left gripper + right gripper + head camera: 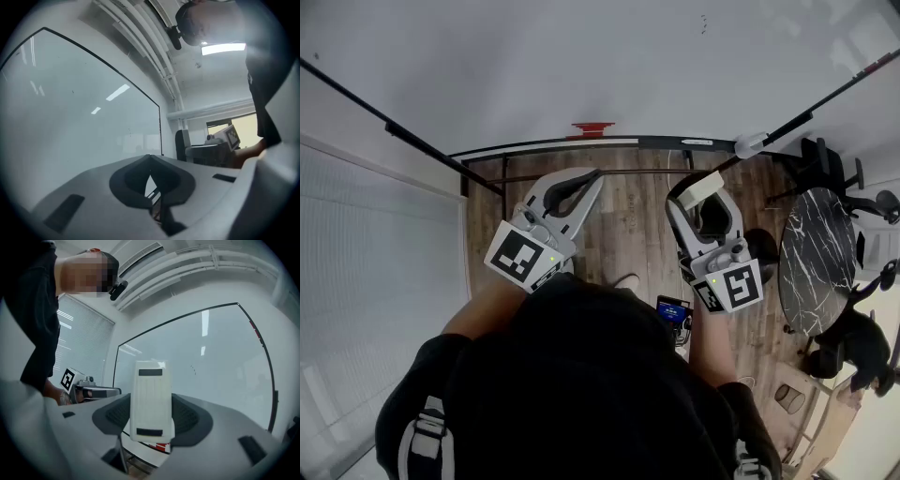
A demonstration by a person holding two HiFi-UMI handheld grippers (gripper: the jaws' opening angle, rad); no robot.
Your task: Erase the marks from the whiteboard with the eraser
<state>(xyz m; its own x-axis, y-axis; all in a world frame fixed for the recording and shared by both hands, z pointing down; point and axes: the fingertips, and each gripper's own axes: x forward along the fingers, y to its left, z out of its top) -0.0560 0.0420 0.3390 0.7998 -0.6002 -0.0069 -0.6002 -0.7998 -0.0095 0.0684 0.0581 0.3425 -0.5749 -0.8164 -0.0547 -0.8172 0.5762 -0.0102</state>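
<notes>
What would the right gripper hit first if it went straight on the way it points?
Probably the whiteboard: the right gripper is shut on the eraser, which points at the board's face, so the eraser's far end would touch first. Depth is unclear.

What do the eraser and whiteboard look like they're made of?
Eraser: apparently hard plastic, off-white and matte, with a finely ribbed face and two dark slots. Whiteboard: a smooth, glossy panel, glass or coated board, can't tell which; it mirrors the ceiling lights.
</notes>
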